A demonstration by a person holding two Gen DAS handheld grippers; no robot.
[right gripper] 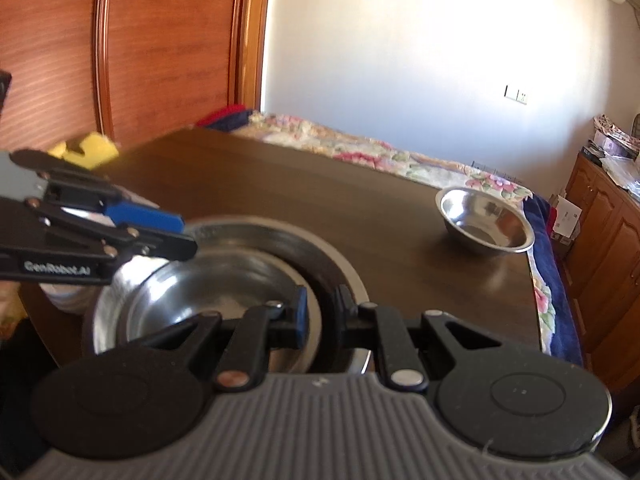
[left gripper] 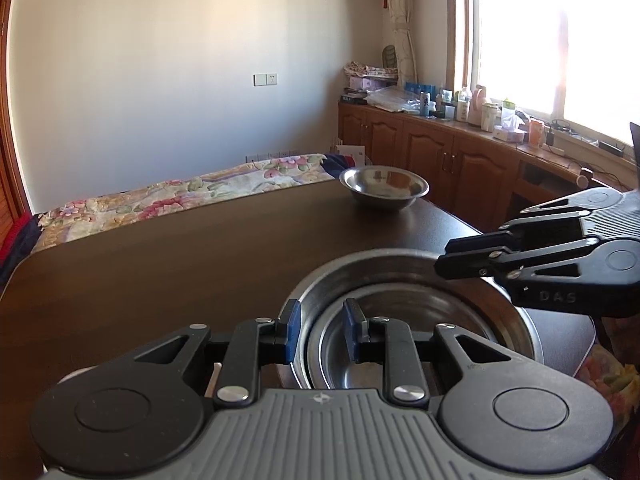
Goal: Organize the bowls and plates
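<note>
A large steel bowl (left gripper: 516, 320) sits on the dark table near its front edge, with a smaller steel bowl (left gripper: 404, 320) nested inside it. My left gripper (left gripper: 320, 330) straddles the large bowl's near rim, fingers slightly apart, one pad outside and one inside. My right gripper (right gripper: 322, 314) straddles the opposite rim (right gripper: 340, 264) the same way; it also shows in the left wrist view (left gripper: 442, 258). A third steel bowl (left gripper: 384, 186) stands alone at the far right of the table and also shows in the right wrist view (right gripper: 486, 222).
The dark wooden table (left gripper: 180, 260) stands against a bed with a floral cover (left gripper: 180, 192). Wooden cabinets (left gripper: 440, 160) with cluttered bottles run under the window at right. A yellow object (right gripper: 86, 150) lies at the table's left corner. A wooden door (right gripper: 140, 52) stands behind.
</note>
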